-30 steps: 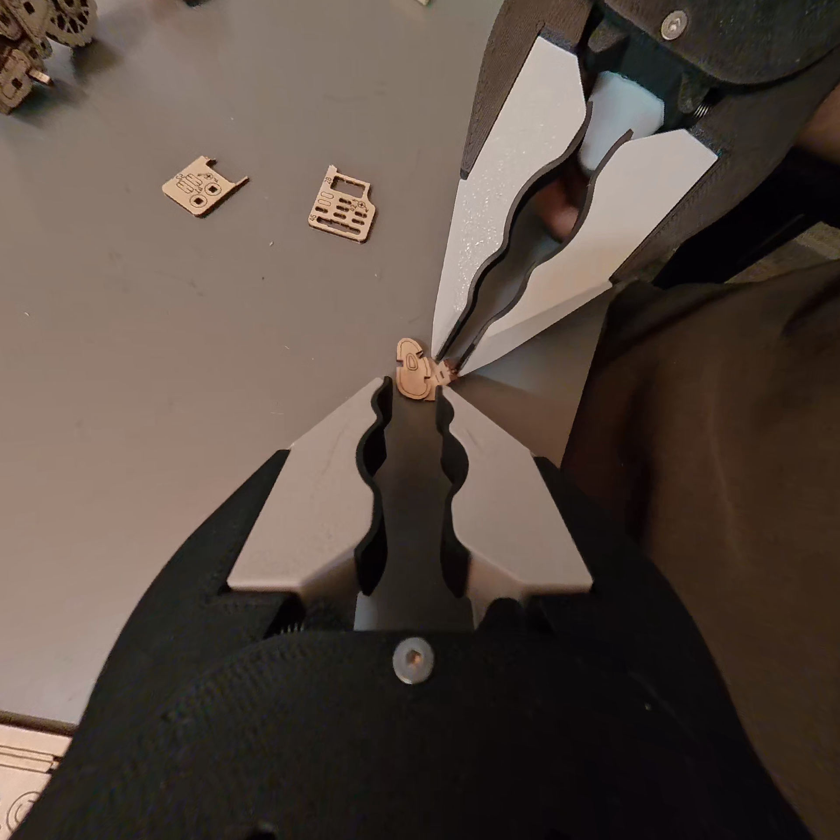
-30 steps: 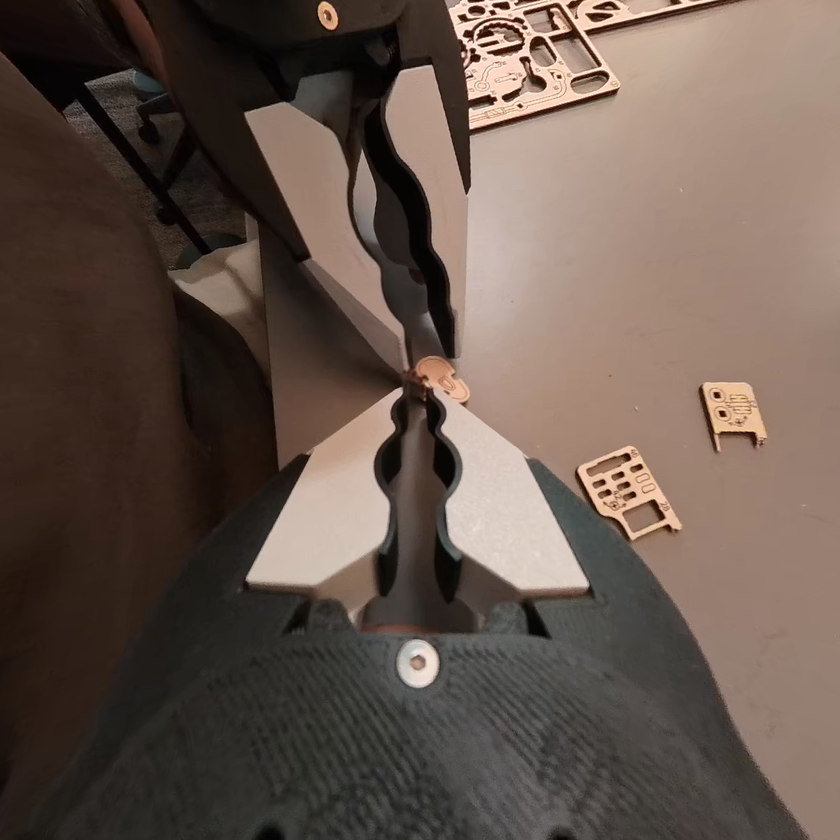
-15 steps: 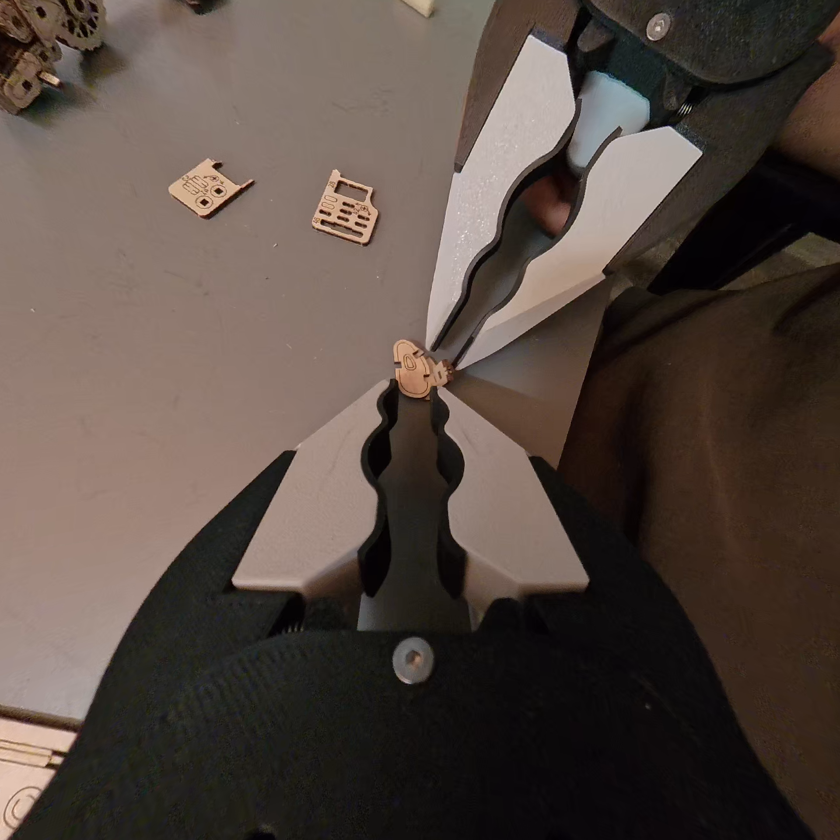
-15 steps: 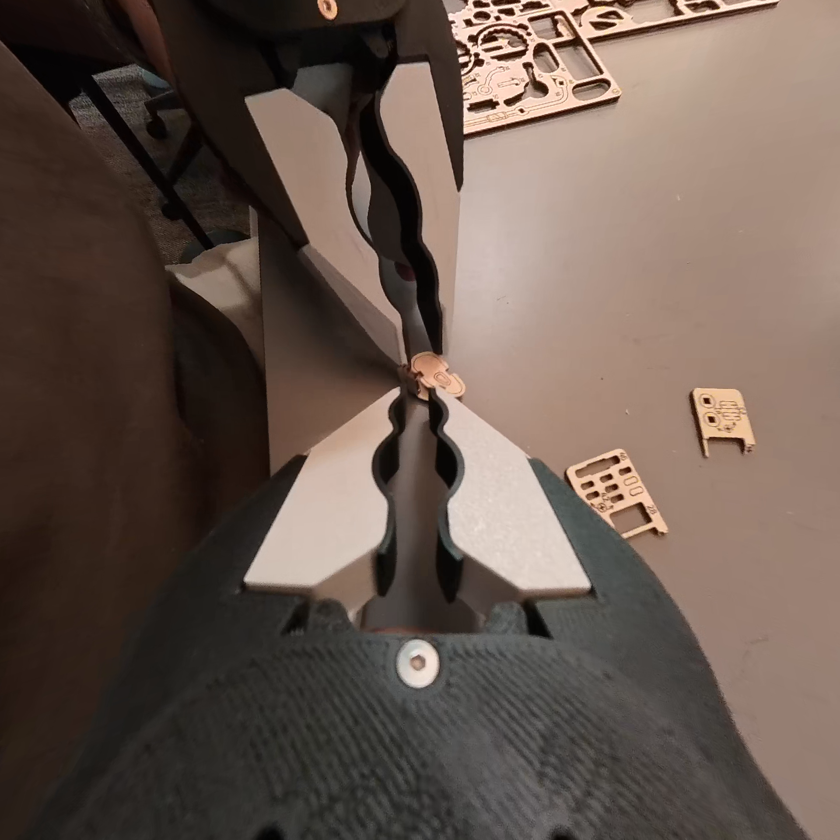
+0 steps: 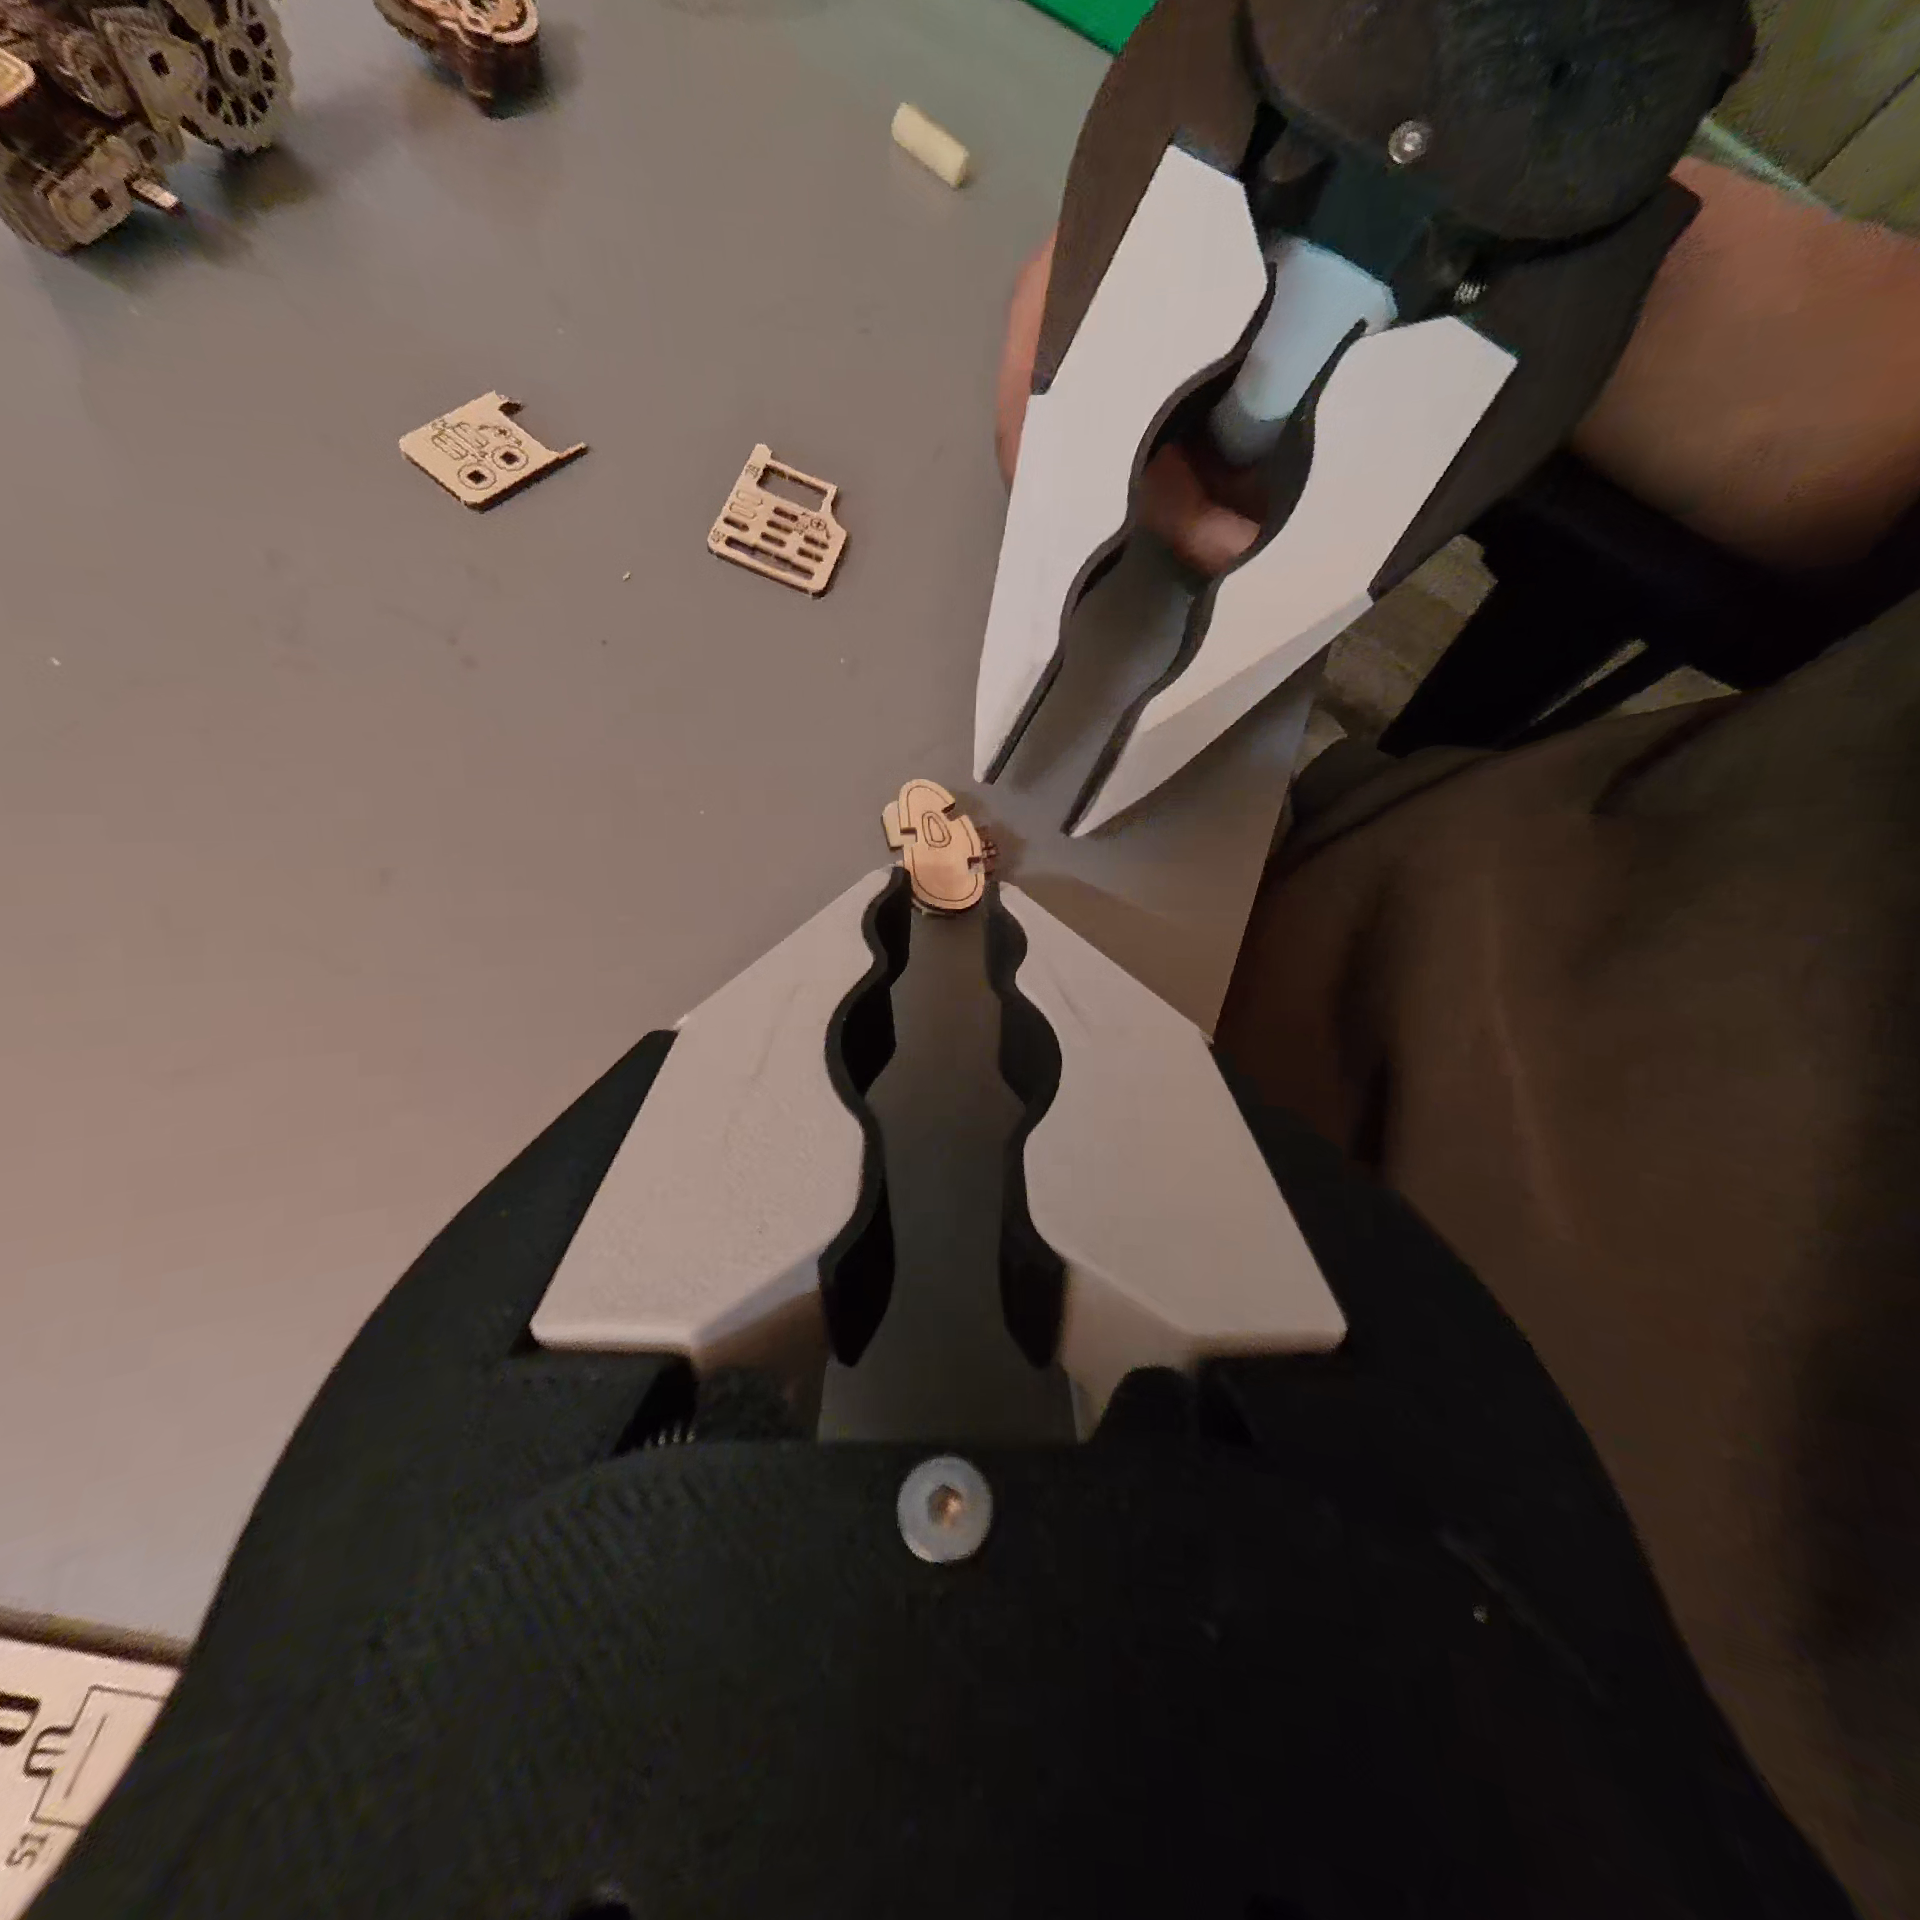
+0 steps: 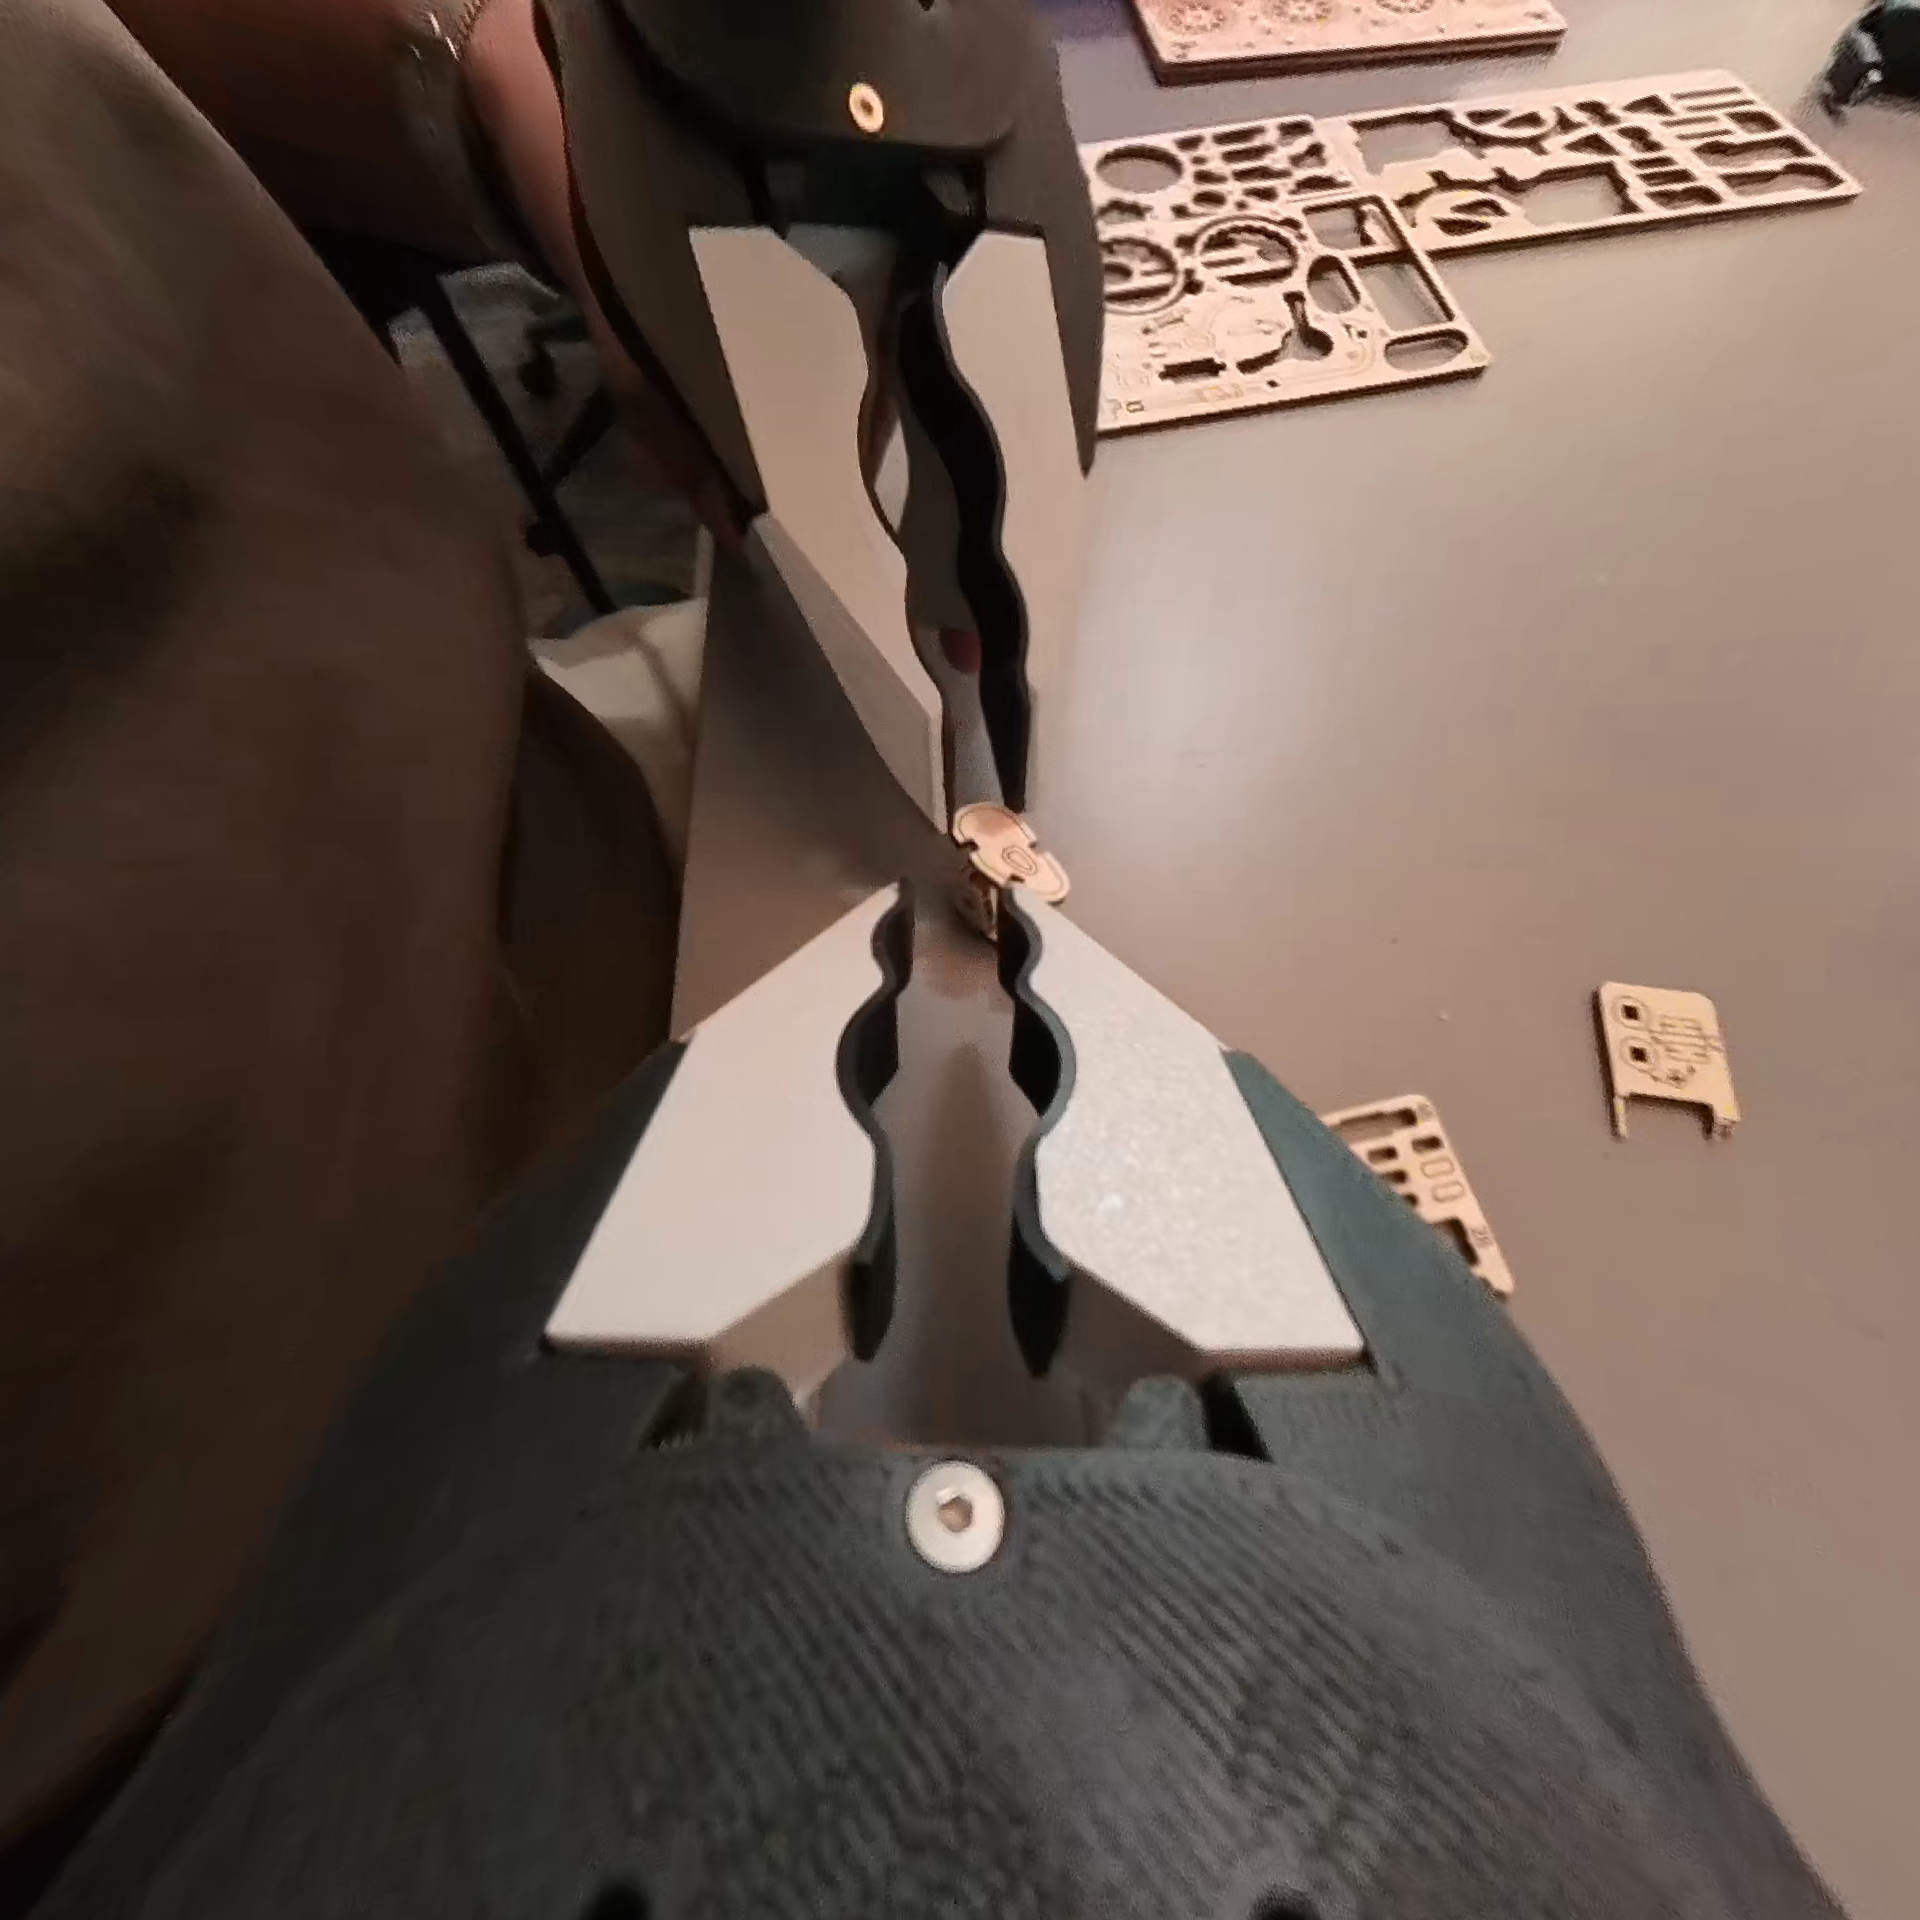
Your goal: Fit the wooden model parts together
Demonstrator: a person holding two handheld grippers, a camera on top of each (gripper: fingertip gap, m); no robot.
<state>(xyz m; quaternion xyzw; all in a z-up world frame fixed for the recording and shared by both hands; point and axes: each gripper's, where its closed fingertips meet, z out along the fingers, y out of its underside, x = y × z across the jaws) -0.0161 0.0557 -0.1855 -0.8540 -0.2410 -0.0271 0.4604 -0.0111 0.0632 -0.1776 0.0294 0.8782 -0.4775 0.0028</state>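
Wooden part (image 5: 938, 855) | left gripper (image 5: 943, 902) pinching | right gripper (image 5: 1032, 818) apparently released

grey table (image 5: 312, 831) | two flat wooden parts (image 5: 488, 452) (image 5: 777, 535) | cut-out sheets (image 6: 1288, 301) | assembled models (image 5: 114, 125)

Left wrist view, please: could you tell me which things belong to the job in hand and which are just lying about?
In use: oval wooden part, left tool gripping it, open right tool.
Lying about: notched wooden plate, slotted wooden plate, assembled gear model, pale stub.
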